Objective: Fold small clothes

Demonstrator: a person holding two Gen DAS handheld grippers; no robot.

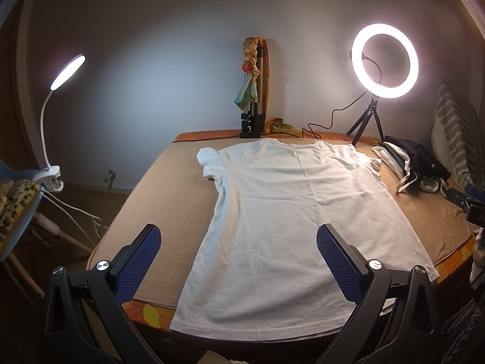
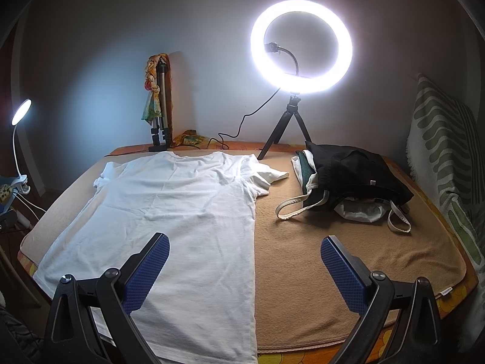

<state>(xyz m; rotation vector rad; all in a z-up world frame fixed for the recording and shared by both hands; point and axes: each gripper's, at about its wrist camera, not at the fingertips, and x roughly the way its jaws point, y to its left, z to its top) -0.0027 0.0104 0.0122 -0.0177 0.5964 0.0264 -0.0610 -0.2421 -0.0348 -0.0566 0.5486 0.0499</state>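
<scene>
A white T-shirt (image 1: pixel 288 212) is laid flat on the tan blanket (image 2: pixel 318 257) that covers the work surface, collar toward the far wall and hem toward the cameras. Both short sleeves are spread outward; the left one is slightly bunched, the right one lies loosely creased. No fold is seen in the body, so the step in hand is judged to be the very start — the garment is spread out, and the first fold is not yet made.

The left gripper (image 1: pixel 239 251) is held above the hem end, its blue-padded fingers wide apart, and nothing is grasped. The right gripper (image 2: pixel 245 261) is held over the shirt's right edge, one finger over cloth and the other over bare blanket, equally wide open and empty.

The next move is likely to call for the fingers to be lowered onto one side — at the hem and up near the shoulder — and closed on the fabric so the edge and sleeve can be carried inward.

A pile of dark and light clothes (image 2: pixel 348 179) is set well apart to the right. A ring light (image 2: pixel 301 47) and a clip-on lamp (image 1: pixel 68 71) are lit beyond.
</scene>
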